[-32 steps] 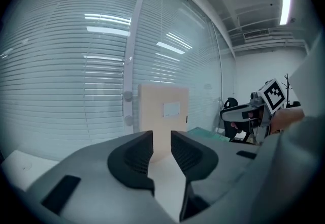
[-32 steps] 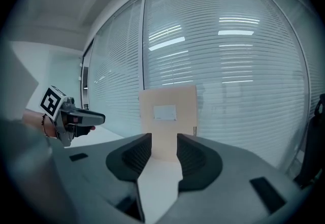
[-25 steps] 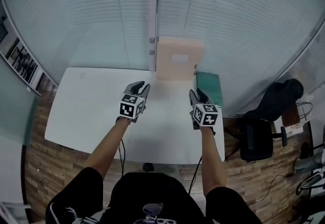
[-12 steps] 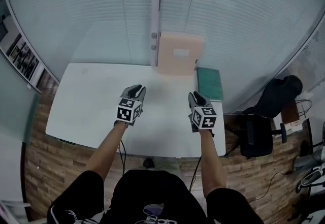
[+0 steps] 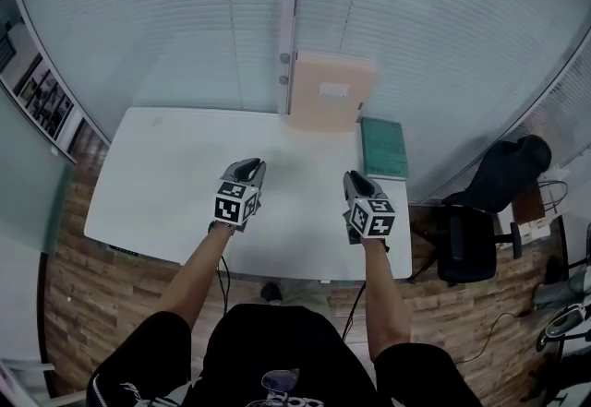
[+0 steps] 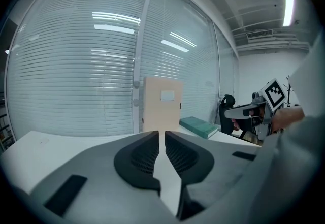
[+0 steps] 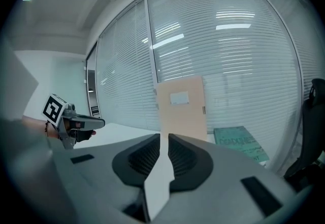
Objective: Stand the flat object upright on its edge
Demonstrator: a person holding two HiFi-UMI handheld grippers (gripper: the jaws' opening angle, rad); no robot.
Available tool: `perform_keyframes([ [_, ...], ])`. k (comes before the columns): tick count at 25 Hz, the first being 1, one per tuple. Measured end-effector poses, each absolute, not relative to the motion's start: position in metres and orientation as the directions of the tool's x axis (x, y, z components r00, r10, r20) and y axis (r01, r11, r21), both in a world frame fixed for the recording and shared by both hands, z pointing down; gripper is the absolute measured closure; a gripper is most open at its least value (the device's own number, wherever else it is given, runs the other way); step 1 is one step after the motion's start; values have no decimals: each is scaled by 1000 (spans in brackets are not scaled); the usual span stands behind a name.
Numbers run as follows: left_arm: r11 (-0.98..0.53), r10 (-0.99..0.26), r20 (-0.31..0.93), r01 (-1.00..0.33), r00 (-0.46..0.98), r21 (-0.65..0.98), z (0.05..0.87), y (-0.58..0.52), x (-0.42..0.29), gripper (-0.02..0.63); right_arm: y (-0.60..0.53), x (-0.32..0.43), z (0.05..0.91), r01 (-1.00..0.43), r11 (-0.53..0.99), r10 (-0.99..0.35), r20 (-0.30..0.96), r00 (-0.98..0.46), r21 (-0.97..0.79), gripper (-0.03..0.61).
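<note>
Left gripper (image 6: 162, 135): jaws are being held nearly together, only a thin slit showing; nothing is being gripped. Right gripper (image 7: 165, 137): likewise, a narrow gap, nothing between the pads. Both sets of jaws have just been closing on nothing.

Change noted: both grippers are now being carried lower in the head view than a second ago, drawn back toward the body at 6 o'clock and away from the far edge of the table (image 5: 157, 176). They are being kept side by side over the near half, well apart from each other.

Reading: the beige flat object (image 5: 332, 99) is being left untouched, on its lower edge at the far side of the table, its back apparently being propped by the window blinds (image 5: 185, 17). The standing step is being judged done, and the retreat is being read as a release and clearing-off.

Position: the flat object is being seen at about 2 o'clock from the left gripper and between 11 and 12 o'clock from the right, well apart from both. A green book (image 5: 382, 147) is being left flat just beside it, at 1 o'clock from the right gripper.
</note>
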State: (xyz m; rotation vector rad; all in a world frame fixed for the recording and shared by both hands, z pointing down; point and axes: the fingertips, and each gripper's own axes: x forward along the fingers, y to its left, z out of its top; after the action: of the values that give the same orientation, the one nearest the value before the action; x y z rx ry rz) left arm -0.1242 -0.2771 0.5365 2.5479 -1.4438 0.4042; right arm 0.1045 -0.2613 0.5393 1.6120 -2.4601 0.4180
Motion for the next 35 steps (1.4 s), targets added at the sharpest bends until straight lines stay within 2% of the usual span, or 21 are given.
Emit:
perform_keyframes([
  [12, -547, -766, 363, -834, 530, 64, 559, -262, -118, 586, -250, 87, 556, -899, 408, -841, 318, -439, -161, 538],
  [35, -556, -755, 367, -827, 543, 80, 565, -272, -118, 592, -257, 78, 566, -898, 425, -825, 358, -437, -116, 551],
])
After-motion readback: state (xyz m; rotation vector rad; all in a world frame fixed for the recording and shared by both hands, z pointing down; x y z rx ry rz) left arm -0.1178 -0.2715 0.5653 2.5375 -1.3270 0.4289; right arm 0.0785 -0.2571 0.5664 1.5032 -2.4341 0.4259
